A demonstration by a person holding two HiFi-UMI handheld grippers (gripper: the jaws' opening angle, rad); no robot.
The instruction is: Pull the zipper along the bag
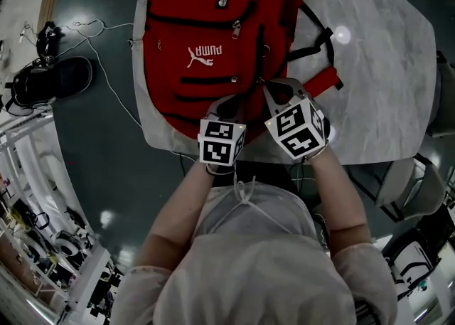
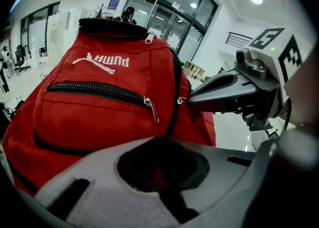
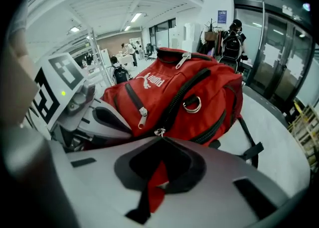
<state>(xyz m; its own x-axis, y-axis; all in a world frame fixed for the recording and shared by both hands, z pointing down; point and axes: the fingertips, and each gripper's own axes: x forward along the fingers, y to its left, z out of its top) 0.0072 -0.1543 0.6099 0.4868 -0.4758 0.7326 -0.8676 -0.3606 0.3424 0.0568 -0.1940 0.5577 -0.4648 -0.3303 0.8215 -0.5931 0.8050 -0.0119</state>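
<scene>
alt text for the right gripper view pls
The right gripper, jaws shut, pinches a red pull tab attached to a zipper slider on a red Puma backpack lying on a pale table. The left gripper is at the bag's near edge, on the left.

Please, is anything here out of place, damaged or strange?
Nothing stands out. The red fabric backpack lies on the grey marble-look table with no visible damage; only its black strap sprawls to one side.
</scene>
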